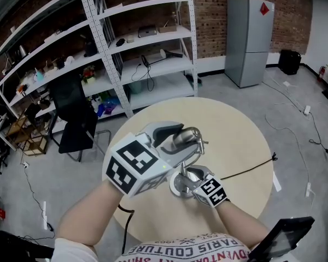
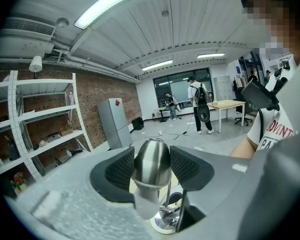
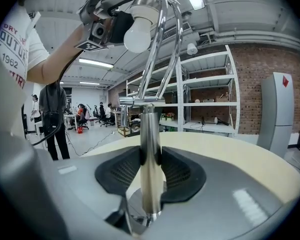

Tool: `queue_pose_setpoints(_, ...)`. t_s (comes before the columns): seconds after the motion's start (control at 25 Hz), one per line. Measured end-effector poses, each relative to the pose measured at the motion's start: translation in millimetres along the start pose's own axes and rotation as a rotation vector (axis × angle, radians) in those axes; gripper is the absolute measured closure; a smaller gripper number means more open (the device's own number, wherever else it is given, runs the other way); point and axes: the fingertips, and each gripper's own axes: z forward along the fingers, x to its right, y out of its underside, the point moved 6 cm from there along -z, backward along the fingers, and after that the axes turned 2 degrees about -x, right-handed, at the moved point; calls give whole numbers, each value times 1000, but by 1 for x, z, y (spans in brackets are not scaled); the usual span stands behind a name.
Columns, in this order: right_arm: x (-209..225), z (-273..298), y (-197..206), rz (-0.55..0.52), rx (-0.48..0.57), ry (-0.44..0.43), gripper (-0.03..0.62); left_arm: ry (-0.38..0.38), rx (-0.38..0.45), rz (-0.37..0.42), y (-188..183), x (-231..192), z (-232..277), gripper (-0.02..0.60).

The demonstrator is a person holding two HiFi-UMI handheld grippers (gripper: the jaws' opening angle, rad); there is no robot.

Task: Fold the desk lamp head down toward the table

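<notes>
We had the desk lamp [image 3: 142,102] standing on its round base [image 1: 178,188] near the front edge of the round bench [image 1: 235,135]. Our left hand-held gripper [image 2: 151,168] was clamped on the metal lamp head [image 1: 187,136], one pad against each side, up above the base. Our right hand-held gripper [image 3: 151,170] was clamped on the upright post [image 3: 150,131], low down, just above the base.

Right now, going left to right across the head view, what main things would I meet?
black office chair → lamp head → grey fridge → black bin
</notes>
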Motion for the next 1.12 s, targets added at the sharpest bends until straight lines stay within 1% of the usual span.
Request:
queue_pose_setpoints(0.12, 1, 1, -1, 10, 8, -4, 462, 1, 6, -11, 1, -2, -4, 359)
queue_pose_setpoints(0.52, 0, 2, 0, 24, 2, -16, 461, 0, 49, -87, 13, -10, -21, 359)
queue_pose_setpoints(0.68, 1, -1, -8, 21, 7, 3, 461, -6, 67, -120, 20, -15, -32, 359)
queue_pose_setpoints(0.92, 0, 0, -3, 27, 1, -23, 460, -25, 96, -162, 33, -21, -45, 359)
queue_pose_setpoints(1.12, 1, -2, -5, 34, 3, -19, 459, -36, 113, -199, 43, -25, -55, 362)
